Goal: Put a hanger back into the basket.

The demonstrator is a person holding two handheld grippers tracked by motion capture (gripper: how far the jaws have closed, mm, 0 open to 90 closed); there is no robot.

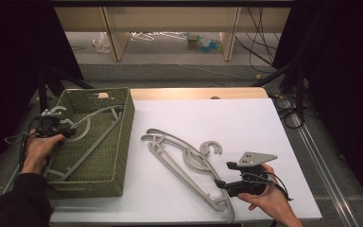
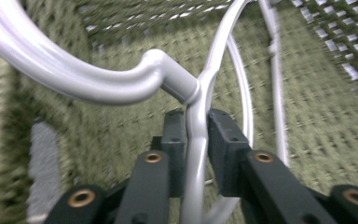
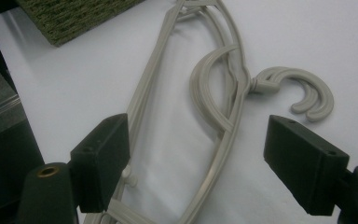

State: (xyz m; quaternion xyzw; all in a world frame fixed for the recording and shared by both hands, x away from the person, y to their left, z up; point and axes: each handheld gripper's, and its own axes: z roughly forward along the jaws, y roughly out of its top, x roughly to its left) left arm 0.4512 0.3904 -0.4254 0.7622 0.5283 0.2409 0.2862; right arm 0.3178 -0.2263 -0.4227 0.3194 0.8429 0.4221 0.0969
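A light grey plastic hanger [image 1: 94,137] lies inside the green woven basket [image 1: 125,142] at the left of the table. My left gripper [image 1: 65,132] reaches into the basket near the hanger's hook end. In the left gripper view its two pads sit tight against the hanger's thin rod [image 2: 196,140] just below the hook's neck [image 2: 168,79], so my left gripper [image 2: 196,119] is shut on it. Two more grey hangers [image 1: 179,156] lie stacked on the white table. My right gripper [image 1: 223,174] hovers open at their near end, its jaws [image 3: 196,135] wide apart above the hangers [image 3: 228,130].
The white tabletop [image 1: 227,113] has free room to the right and behind the loose hangers. The basket floor [image 2: 331,93] shows under the held hanger. Behind the table stand wooden shelf legs [image 1: 116,38], floor clutter [image 1: 203,42] and cables [image 1: 264,52].
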